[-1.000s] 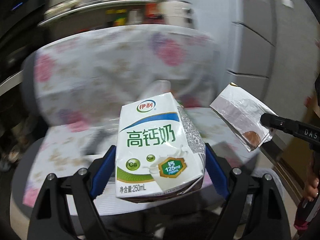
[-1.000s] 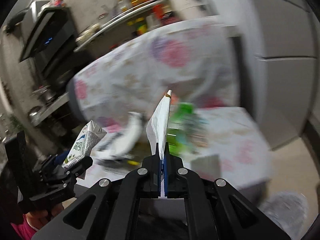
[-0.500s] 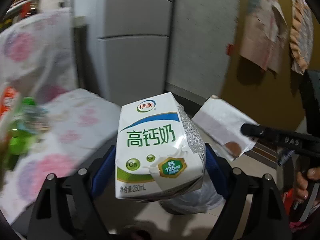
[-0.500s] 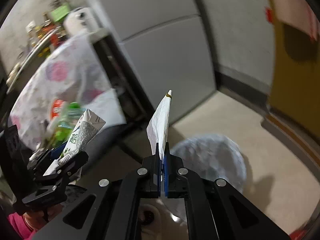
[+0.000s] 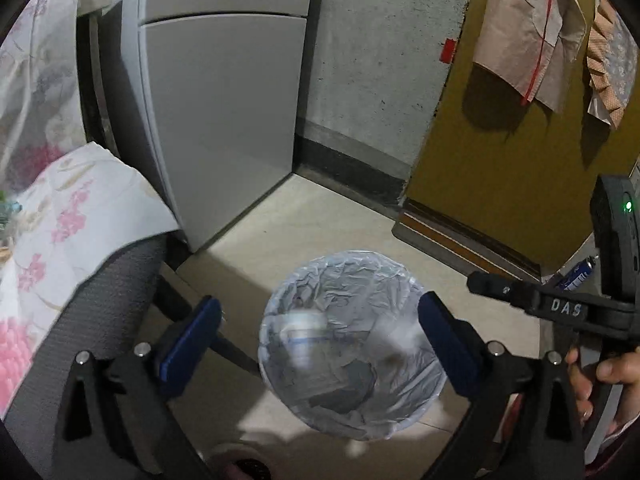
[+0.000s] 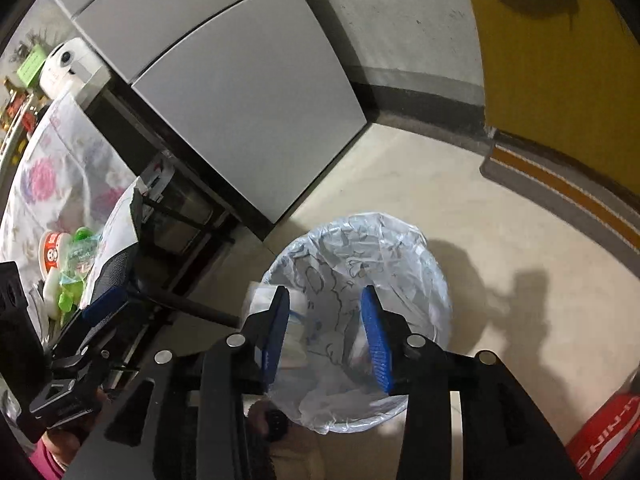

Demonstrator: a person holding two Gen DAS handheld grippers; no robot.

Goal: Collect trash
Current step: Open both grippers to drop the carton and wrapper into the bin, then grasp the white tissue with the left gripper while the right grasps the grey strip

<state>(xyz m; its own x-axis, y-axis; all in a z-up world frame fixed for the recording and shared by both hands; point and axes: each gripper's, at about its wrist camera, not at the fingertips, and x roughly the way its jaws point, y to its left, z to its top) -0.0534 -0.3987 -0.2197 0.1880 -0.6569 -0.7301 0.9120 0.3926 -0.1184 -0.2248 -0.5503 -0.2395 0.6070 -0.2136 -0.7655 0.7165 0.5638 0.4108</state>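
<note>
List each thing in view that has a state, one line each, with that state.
left gripper: open, empty, above the bin.
right gripper: open, empty, above the bin.
trash bin: upright, lined with a clear bag, trash inside.
milk carton: blurred, inside the bin.
fridge: doors shut.

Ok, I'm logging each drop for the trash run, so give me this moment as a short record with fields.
left gripper: open, empty, above bin
right gripper: open, empty, above bin
trash bin: on floor, clear liner
milk carton: blurred, inside the bin's opening
wrapper: blurred pale shape, inside the bin's opening
remaining trash: on the floral cloth
</note>
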